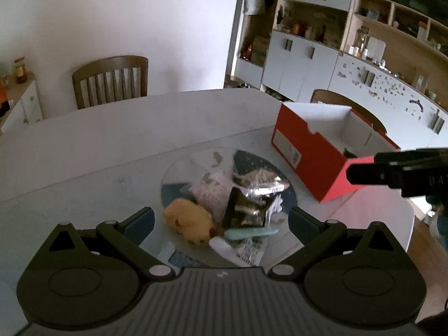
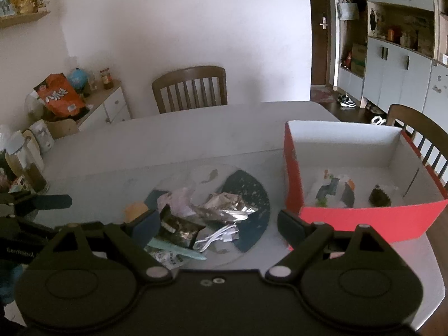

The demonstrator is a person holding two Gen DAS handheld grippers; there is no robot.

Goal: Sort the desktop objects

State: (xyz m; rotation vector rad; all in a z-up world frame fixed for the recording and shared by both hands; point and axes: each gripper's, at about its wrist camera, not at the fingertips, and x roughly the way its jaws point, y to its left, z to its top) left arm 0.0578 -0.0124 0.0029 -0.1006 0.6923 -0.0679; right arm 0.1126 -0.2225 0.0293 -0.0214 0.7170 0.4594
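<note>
The landmark is the round clear-glass plate (image 1: 179, 168) on the white table (image 1: 112, 140).

1. Left gripper (image 1: 221, 221): fingers spread wide, empty, hovering above the near edge of the plate.
2. Right gripper (image 2: 218, 224): fingers spread wide, empty, hovering above the near right part of the plate.
3. Contents heaped on the plate:
   - tan plush toy animal (image 1: 189, 222), at the near left side;
   - crumpled silver foil wrapper (image 1: 257, 184), towards the right;
   - pale pink crumpled paper (image 1: 210, 193), between the plush and the foil;
   - mint-green flat stick-shaped item (image 1: 249, 233), at the near edge;
   - white coiled cable (image 2: 221, 236), near right edge, touching the foil.
4. Red open cardboard box with white interior (image 2: 364, 215): on the table just right of the plate. Several small items (image 2: 336, 190) lie on its floor; their type cannot be told.
5. Brown wooden slat-back chair (image 2: 190, 89): beyond the plate, at the far table edge.
</note>
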